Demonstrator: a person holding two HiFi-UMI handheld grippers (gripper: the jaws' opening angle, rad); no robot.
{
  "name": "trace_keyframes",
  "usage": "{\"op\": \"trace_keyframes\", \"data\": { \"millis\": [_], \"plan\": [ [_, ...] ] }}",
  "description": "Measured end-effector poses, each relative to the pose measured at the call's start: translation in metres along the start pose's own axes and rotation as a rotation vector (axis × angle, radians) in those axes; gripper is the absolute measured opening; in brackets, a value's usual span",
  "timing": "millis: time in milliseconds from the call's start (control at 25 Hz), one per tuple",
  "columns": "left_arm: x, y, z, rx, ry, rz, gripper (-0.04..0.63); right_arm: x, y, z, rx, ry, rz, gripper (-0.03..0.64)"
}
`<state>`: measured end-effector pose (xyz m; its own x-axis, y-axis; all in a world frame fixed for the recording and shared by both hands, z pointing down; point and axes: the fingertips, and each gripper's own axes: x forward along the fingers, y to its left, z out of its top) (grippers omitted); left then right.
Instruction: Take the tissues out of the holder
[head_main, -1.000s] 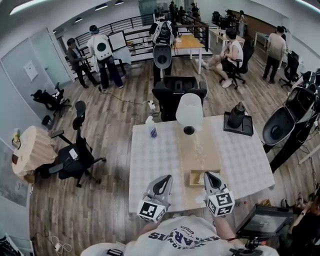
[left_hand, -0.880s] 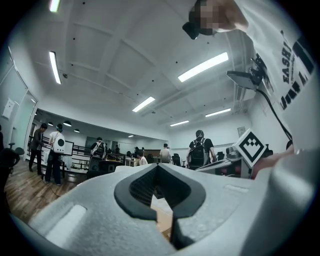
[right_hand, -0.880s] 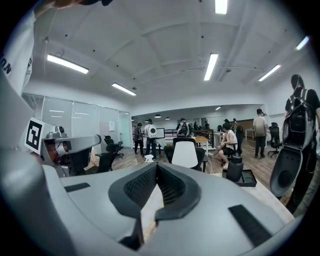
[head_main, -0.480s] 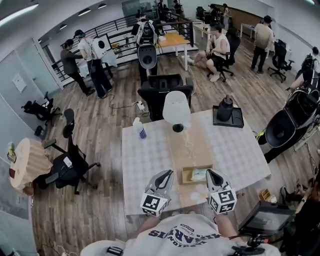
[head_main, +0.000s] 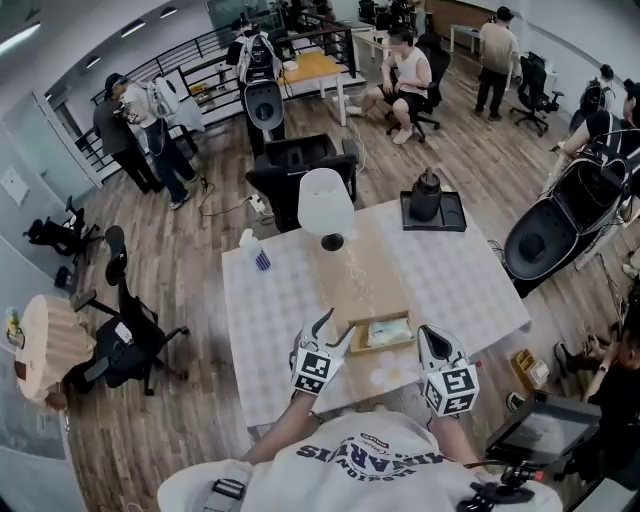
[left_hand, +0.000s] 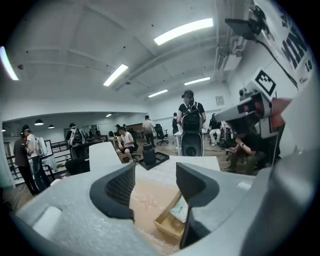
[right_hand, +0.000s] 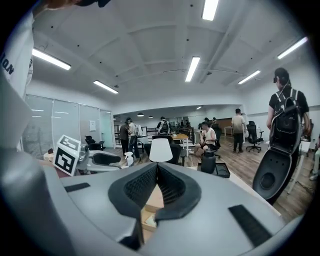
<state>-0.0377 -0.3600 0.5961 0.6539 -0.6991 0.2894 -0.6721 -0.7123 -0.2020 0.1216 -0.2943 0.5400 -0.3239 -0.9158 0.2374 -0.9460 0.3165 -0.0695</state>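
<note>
A shallow wooden holder (head_main: 357, 343) lies on the tan runner near the table's front edge, with pale tissues (head_main: 385, 329) lying flat inside. My left gripper (head_main: 335, 328) is at the holder's left end; its jaws are opening and nothing is between them. In the left gripper view the holder (left_hand: 167, 226) and a tissue (left_hand: 181, 211) show past the gap of the left gripper (left_hand: 156, 184). My right gripper (head_main: 428, 340) is shut just right of the holder. In its own view the right gripper (right_hand: 156, 169) is empty, above the holder (right_hand: 146, 216).
On the white table (head_main: 460, 290) stand a white lamp (head_main: 326, 205), a spray bottle (head_main: 252, 250) at the far left and a black jug on a black tray (head_main: 430, 198) at the far right. A pale crumpled piece (head_main: 385, 375) lies in front of the holder. Chairs and people are beyond.
The left gripper's jaws have gone from shut to apart, and it has moved up to the holder's left end. The right gripper stays shut beside the holder. The head view has shifted.
</note>
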Motion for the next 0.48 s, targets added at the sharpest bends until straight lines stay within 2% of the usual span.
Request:
{"op": "trace_keyframes", "data": {
  "millis": [160, 320, 400, 480],
  "plan": [
    [0.050, -0.016, -0.045, 0.087, 0.136, -0.090, 0.292, -0.004, -0.007, -0.009, 0.012, 0.011, -0.020, 0.009],
    [0.099, -0.036, -0.108, 0.181, 0.315, -0.188, 0.346, -0.004, -0.008, -0.012, 0.021, 0.010, -0.033, 0.009],
    [0.116, -0.049, -0.138, 0.242, 0.402, -0.234, 0.356, -0.006, -0.009, -0.012, 0.022, 0.011, -0.045, 0.009],
    [0.133, -0.059, -0.163, 0.335, 0.466, -0.276, 0.357, -0.006, -0.012, -0.013, 0.024, 0.010, -0.057, 0.009]
  ]
}}
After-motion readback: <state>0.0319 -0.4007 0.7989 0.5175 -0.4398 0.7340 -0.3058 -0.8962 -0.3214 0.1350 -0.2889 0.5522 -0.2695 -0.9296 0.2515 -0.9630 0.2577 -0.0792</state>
